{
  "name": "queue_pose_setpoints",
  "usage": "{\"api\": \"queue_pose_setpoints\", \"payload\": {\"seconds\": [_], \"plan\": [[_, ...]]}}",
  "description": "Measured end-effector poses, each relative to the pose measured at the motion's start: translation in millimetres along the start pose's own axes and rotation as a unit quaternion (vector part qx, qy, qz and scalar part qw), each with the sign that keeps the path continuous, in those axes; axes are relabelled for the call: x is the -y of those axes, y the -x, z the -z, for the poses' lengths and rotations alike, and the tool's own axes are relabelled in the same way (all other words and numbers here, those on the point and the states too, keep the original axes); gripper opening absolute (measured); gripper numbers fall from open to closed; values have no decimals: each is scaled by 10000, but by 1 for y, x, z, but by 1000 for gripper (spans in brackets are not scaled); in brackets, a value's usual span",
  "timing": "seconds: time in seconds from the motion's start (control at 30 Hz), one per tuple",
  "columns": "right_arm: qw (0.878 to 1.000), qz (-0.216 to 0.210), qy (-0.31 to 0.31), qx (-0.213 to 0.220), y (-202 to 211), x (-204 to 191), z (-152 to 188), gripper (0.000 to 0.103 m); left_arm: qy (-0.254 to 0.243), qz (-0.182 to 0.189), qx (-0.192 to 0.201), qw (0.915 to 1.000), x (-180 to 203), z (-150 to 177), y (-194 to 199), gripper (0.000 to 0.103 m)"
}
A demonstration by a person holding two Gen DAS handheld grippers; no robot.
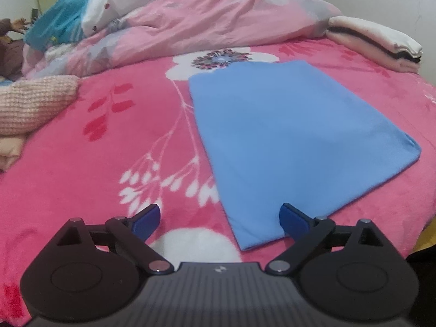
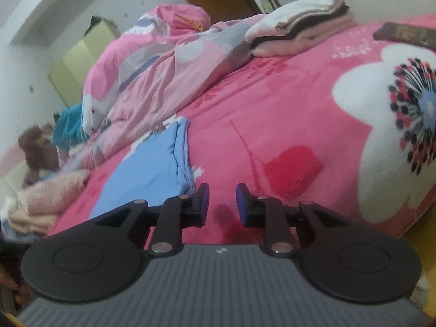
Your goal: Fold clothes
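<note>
- Left wrist view: the left gripper (image 1: 219, 219) hangs with its blue-padded jaws spread wide and nothing between them, poised over the near end of a smooth light-blue cloth garment folded into a long flat rectangle (image 1: 297, 141).
- The garment lies on the pink plush floral blanket (image 1: 90, 169) covering the bed, running from the near edge toward a white printed flower farther back; its near left corner sits between the two pads.
- Far right, a neat stack of cream, white and dark folded clothes (image 1: 381, 43) rests by the wall; at far left a pink waffle-knit garment (image 1: 32, 100) lies unfolded, with a rumpled pink quilt (image 1: 207, 24) heaped behind.
- Right wrist view: the right gripper (image 2: 223, 204) shows a narrow gap between its pads and holds nothing, pointing across bare blanket just to the right of the blue garment (image 2: 152, 163), whose layered folded edge faces it.
- The frame is tilted and blurred, so whether the left pad brushes that edge cannot be told.
- Judged step: the blue piece looks partly folded, both tools free. The next move likely calls for pinching the near end at both corners and carrying it over toward the far end, or lifting it to the stack.
</note>
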State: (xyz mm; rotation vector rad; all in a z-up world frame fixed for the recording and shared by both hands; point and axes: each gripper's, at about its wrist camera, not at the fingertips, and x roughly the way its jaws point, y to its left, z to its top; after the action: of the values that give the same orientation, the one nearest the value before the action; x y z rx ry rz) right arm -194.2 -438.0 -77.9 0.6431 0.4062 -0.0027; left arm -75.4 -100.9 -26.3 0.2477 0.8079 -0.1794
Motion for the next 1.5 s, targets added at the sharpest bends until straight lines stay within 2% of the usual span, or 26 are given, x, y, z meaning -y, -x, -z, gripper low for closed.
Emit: {"api": "queue_pose_setpoints", "payload": {"seconds": [0.13, 0.2, 0.27, 0.43, 0.67, 0.87, 1.0, 1.17, 1.33, 1.5], "plan": [[9993, -206, -228, 213, 8, -1, 1, 33, -114, -224, 105, 9996, 0, 4, 18, 95], [9989, -281, -209, 303, 11, -6, 2, 42, -207, -292, 154, 9992, 0, 5, 28, 95], [9989, -302, -78, 357, 12, -13, 3, 45, -300, -332, 259, 9987, 2, 4, 41, 95], [9991, -271, 28, 316, 8, -23, 3, 52, -353, -249, 569, 9974, 10, -5, 71, 97], [9993, -245, 147, 243, 5, -32, 5, 58, -302, -119, 614, 9976, 27, -15, 82, 101], [9994, -228, 191, 177, 3, -38, 7, 65, -78, -130, 278, 9995, 29, -26, 63, 102], [9995, -191, 194, 140, 0, -40, 7, 66, 52, -197, 195, 9996, 25, -32, 47, 102], [9999, -22, 113, -24, -8, -42, 2, 68, 222, -111, 23, 9997, 18, -42, 22, 102], [9994, -57, 323, -62, -27, -59, -21, 70, 226, -75, -119, 9996, 15, -55, -3, 102], [9981, -264, 403, -377, -66, -69, -55, 81, 283, -88, -198, 9994, 13, -66, -21, 102]]}}
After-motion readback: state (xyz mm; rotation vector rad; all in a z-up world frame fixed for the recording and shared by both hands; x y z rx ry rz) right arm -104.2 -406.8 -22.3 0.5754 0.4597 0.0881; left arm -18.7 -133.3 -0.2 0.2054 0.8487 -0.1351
